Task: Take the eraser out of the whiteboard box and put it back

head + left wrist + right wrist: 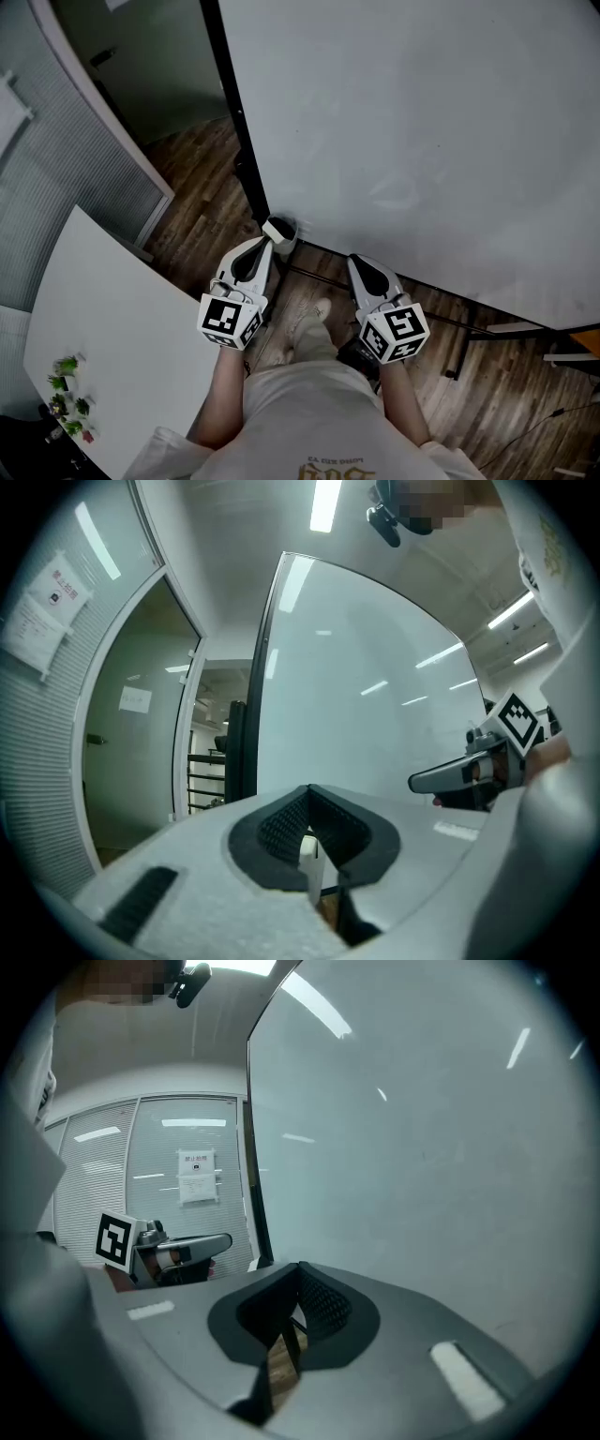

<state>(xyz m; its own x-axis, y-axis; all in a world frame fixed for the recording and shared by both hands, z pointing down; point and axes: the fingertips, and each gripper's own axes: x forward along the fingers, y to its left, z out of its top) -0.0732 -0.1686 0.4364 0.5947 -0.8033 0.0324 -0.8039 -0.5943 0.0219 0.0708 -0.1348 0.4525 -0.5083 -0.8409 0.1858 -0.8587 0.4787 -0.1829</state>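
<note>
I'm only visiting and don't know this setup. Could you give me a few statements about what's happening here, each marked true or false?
1. The left hand-held gripper and the right hand-held gripper are both shut. True.
2. The right hand-held gripper is holding an eraser. False: nothing is between its jaws.
3. The whiteboard is full of writing. False: it looks blank.
4. The floor is wood. True.
5. A white box sits at the whiteboard's bottom corner, just ahead of the left hand-held gripper. True.
</note>
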